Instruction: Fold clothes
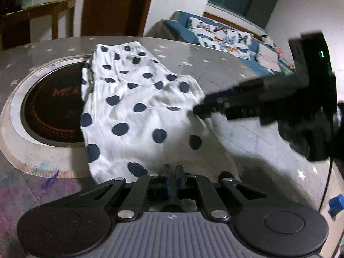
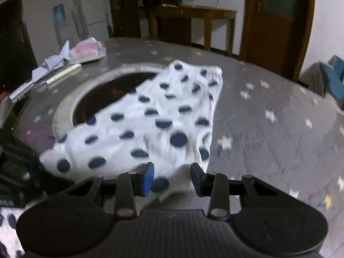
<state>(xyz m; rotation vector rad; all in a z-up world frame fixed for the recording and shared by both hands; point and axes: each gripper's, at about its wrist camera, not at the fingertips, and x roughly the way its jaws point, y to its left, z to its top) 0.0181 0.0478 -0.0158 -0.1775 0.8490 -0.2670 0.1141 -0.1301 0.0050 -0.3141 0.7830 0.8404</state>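
the left gripper (image 1: 173, 175) is closed on the near edge of the dotted garment (image 1: 137, 116); the right gripper (image 2: 172, 177) stands open over the garment's right edge, beside the round cooktop (image 1: 49, 111).

dim indoor light | glare on table (image 1: 193, 49) | motion blur | fisheye-bent, dark corners

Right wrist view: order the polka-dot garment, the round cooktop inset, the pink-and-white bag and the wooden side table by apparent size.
1. polka-dot garment
2. round cooktop inset, partly covered by the garment
3. wooden side table
4. pink-and-white bag

The side table stands farther back, so its rank is unsure.
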